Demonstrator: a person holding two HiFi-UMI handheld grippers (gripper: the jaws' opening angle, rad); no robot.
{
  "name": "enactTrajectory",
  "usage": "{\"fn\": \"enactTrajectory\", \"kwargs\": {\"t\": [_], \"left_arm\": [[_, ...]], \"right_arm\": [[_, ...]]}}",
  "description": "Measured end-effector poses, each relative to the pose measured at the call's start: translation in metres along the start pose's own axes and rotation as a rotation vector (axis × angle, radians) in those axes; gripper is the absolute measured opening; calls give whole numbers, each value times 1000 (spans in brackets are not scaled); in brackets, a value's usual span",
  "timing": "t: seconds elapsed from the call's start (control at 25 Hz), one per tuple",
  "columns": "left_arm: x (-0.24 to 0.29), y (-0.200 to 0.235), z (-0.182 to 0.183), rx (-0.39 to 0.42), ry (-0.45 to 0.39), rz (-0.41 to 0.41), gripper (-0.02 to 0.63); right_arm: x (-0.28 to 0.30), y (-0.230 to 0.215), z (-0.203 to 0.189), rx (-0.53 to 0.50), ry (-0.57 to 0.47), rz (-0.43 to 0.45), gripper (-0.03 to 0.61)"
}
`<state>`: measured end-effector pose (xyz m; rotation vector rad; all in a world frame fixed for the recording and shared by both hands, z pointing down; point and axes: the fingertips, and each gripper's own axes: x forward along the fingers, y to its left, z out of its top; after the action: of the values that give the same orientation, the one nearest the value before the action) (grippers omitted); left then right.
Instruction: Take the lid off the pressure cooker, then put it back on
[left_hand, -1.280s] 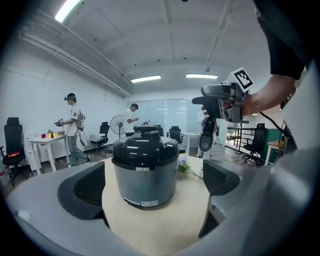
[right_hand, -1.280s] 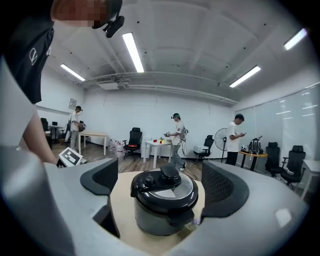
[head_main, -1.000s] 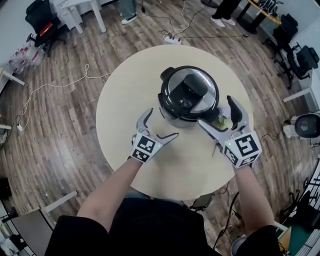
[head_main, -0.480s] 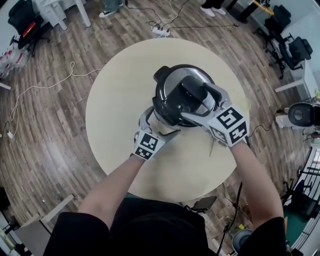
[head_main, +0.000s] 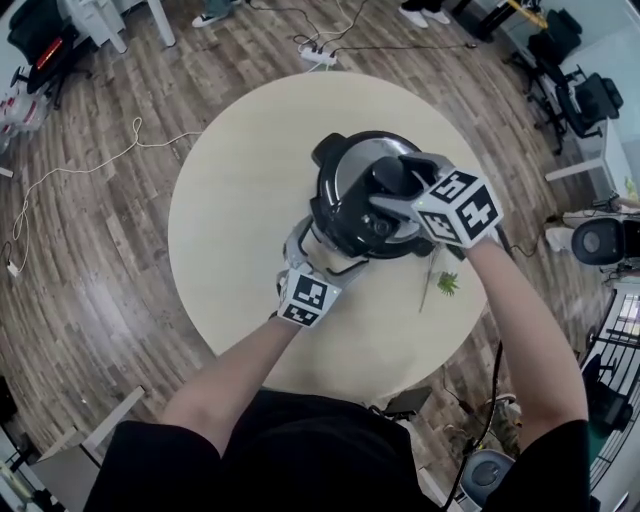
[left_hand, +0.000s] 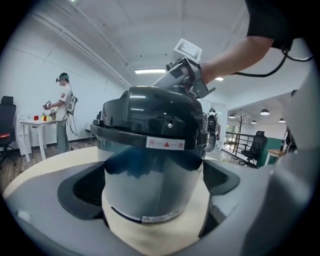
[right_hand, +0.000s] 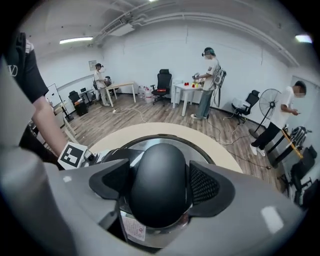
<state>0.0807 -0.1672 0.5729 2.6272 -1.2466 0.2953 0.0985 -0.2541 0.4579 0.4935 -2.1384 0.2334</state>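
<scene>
A black and silver pressure cooker (head_main: 340, 205) stands on the round beige table (head_main: 240, 200) with its lid (left_hand: 150, 112) on. My left gripper (head_main: 320, 250) reaches level at the cooker's near side. Its pads (left_hand: 87, 182) flank the steel body (left_hand: 150, 180) and look pressed to it. From above, my right gripper (head_main: 395, 190) comes steeply down onto the lid. Its jaws are closing on the black domed knob (right_hand: 160, 182), and both pads (right_hand: 205, 185) touch the knob's sides.
A green sprig (head_main: 445, 283) lies on the table, right of the cooker. A power strip with cables (head_main: 320, 57) lies on the wood floor beyond. Office chairs (head_main: 585, 95) stand at the far right. People (right_hand: 207, 82) stand at a white table in the background.
My right gripper swung from the cooker's near right up over the lid, tipped down and narrowed around the knob. My left gripper slid forward to the cooker's body.
</scene>
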Motion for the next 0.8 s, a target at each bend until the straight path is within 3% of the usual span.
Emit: {"fn": "enactTrajectory", "kwargs": {"t": [0.16, 0.48, 0.56, 0.72, 0.8], "left_arm": [[2, -2, -2, 0, 1, 4, 589], [5, -2, -7, 0, -12, 18, 589], [5, -3, -9, 2, -8, 19, 589], [7, -5, -7, -2, 0, 23, 589], [10, -8, -3, -4, 0, 20, 589]], "right_arm": [[8, -4, -5, 80, 101, 20, 301], [11, -11, -3, 230, 184, -54, 287], [10, -15, -6, 338, 182, -110, 288], [4, -28, -12, 647, 170, -282, 288], [0, -33, -15, 696, 183, -312, 293]]}}
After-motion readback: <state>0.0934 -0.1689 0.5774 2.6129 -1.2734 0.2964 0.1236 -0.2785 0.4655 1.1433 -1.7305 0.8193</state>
